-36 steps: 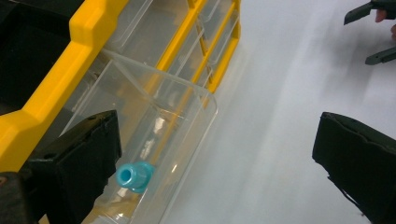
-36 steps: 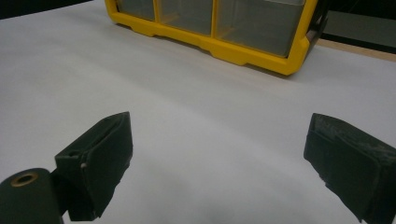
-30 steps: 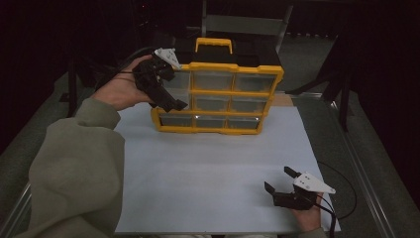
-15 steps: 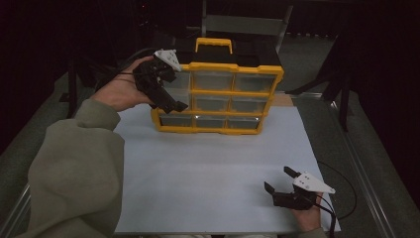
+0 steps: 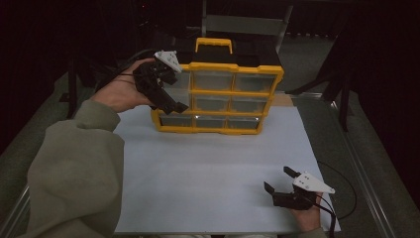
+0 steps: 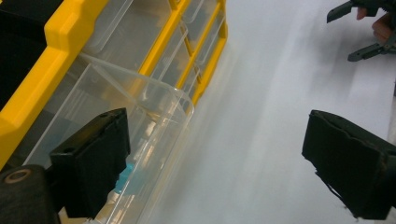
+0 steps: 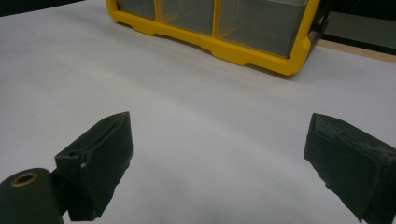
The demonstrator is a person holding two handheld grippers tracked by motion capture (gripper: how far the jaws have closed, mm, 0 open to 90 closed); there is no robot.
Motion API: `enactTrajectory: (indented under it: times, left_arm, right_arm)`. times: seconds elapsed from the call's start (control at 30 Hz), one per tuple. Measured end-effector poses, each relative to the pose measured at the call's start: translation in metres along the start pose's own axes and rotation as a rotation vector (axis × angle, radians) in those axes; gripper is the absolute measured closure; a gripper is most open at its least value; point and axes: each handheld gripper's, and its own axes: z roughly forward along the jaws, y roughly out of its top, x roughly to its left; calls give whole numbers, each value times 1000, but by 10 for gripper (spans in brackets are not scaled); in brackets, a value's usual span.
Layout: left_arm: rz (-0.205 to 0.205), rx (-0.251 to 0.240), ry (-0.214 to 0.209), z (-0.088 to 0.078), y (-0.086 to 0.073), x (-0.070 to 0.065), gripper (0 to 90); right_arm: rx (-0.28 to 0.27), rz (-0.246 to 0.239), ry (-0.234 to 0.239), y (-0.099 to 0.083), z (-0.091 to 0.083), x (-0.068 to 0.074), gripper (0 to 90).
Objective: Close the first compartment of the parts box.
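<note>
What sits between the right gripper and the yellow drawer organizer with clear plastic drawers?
Nothing: in the high view only bare white table sheet separates the right gripper from the yellow drawer organizer.

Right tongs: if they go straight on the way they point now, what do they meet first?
Probably the yellow drawer box, at its bottom right drawer; only bare white sheet lies before it.

The yellow drawer cabinet (image 5: 218, 91) stands upright at the far edge of the white sheet (image 5: 208, 173). In front of the cabinet the sheet lies bare. 1 clear drawer (image 6: 140, 121) juts out from the cabinet's left column, partly blocking that side.
</note>
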Motion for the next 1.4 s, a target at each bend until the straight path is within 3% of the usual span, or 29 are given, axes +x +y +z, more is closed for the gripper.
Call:
enactTrajectory:
  times: [0.2, 0.33, 0.57, 0.73, 1.07, 1.13, 1.4]
  left_arm:
    - [-1, -5, 0, -1, -4, -1, 167]
    - [-3, -3, 7, -1, -6, -1, 278]
    - [0, 0, -51, 2, -9, 2, 530]
    - [-17, 22, -72, 8, -16, 6, 617]
    - [-46, 52, -40, 17, -29, 12, 831]
    - [-51, 57, -12, 20, -34, 13, 885]
    - [-64, 46, 26, 19, -40, 13, 900]
  right_arm:
    - [-1, -1, 2, 0, 1, 0, 79]
    - [-1, 0, 1, 0, 0, 0, 79]
    - [1, 2, -2, 0, 0, 0, 79]
    - [-1, 2, -3, 0, 0, 0, 79]
    - [1, 1, -2, 0, 0, 0, 79]
    - [0, 1, -3, 0, 0, 0, 79]
    - [-2, -1, -4, 0, 0, 0, 79]
